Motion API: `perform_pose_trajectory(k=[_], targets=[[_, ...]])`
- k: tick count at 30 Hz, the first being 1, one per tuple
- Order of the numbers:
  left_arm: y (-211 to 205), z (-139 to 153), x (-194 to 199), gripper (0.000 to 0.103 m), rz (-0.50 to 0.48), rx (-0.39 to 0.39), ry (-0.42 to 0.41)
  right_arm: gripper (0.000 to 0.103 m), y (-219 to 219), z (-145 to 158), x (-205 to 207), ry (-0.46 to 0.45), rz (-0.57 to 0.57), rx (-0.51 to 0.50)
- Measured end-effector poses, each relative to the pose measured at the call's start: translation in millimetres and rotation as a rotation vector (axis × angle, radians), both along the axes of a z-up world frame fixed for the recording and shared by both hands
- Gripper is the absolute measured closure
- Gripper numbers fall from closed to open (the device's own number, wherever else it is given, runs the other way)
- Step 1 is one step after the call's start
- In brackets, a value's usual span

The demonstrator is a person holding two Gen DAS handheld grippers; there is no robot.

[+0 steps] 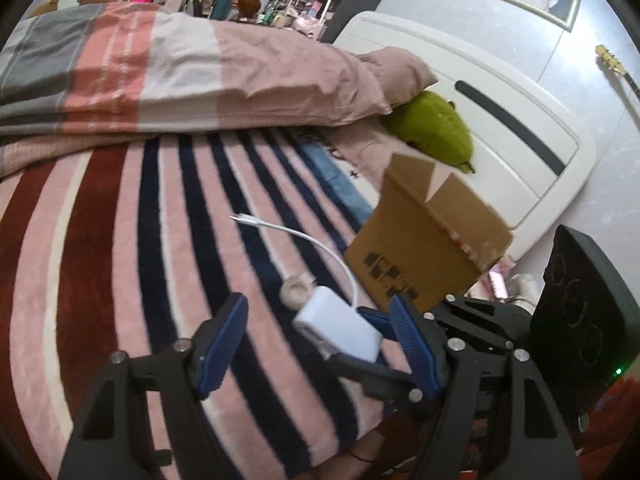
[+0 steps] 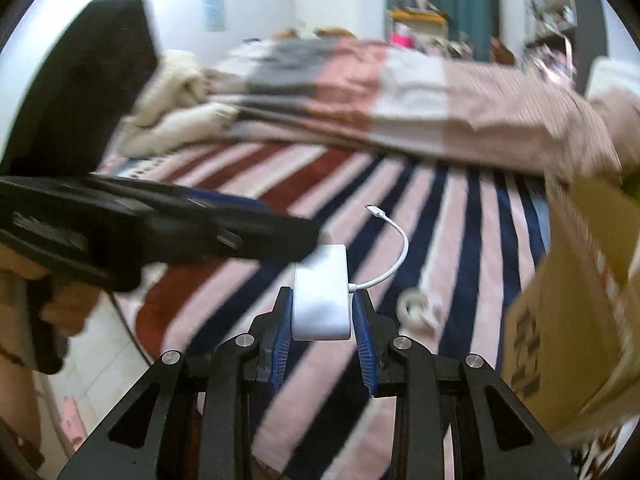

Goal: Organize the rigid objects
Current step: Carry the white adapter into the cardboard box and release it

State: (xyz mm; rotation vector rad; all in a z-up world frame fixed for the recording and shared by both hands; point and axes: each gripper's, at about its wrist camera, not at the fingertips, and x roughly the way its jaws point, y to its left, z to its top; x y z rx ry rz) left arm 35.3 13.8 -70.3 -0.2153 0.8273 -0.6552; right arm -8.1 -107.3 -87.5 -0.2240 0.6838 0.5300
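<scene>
The white adapter (image 2: 320,296) was pinched in the right tongs (image 2: 322,320) above the striped bed (image 2: 460,240), near its edge beside a cardboard box (image 2: 568,340); the left tongs (image 1: 316,336) stood spread, empty

Bed (image 1: 120,260) with striped pink, navy, maroon blanket fills frame centre; folded quilt (image 1: 160,76) along top; cardboard box (image 1: 424,248) right; small pale ring-shaped item (image 1: 294,286) beside it.

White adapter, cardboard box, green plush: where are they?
White adapter (image 2: 320,300), right wrist view, its top face.
Cardboard box (image 1: 420,248), left wrist view, its printed side.
Green plush (image 1: 436,124), left wrist view, its body.
</scene>
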Motion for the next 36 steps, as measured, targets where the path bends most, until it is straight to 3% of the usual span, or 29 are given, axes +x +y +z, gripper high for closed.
perform_pose_trajectory(k=[2,5,12,16,22,30,31,34,36], targets=[[-5,10,1,0.053,-0.009,-0.012,-0.006,0.078,0,12,-1,-0.030,0.025,0.003],[-18,25,4,0.069,-0.026,-0.009,-0.027,0.078,-8,30,1,-0.061,0.039,0.026],[-70,60,17,0.071,-0.076,0.018,-0.071,0.078,-51,60,7,-0.112,0.014,0.060],[-116,72,28,0.071,-0.133,0.045,-0.079,0.078,-87,74,10,-0.124,-0.036,0.063],[-192,69,41,0.071,-0.238,0.098,-0.046,0.078,-156,79,12,-0.073,-0.149,0.073],[-245,52,51,0.071,-0.300,0.141,0.010,0.078,-213,68,11,0.011,-0.230,0.079],[-247,51,53,0.068,-0.295,0.151,0.014,0.078,-216,67,13,0.023,-0.231,0.076],[-248,49,57,0.038,-0.278,0.157,0.030,0.076,-220,61,24,0.068,-0.246,0.054],[-244,50,57,0.038,-0.266,0.165,0.029,0.058,-224,58,29,0.095,-0.264,0.066]])
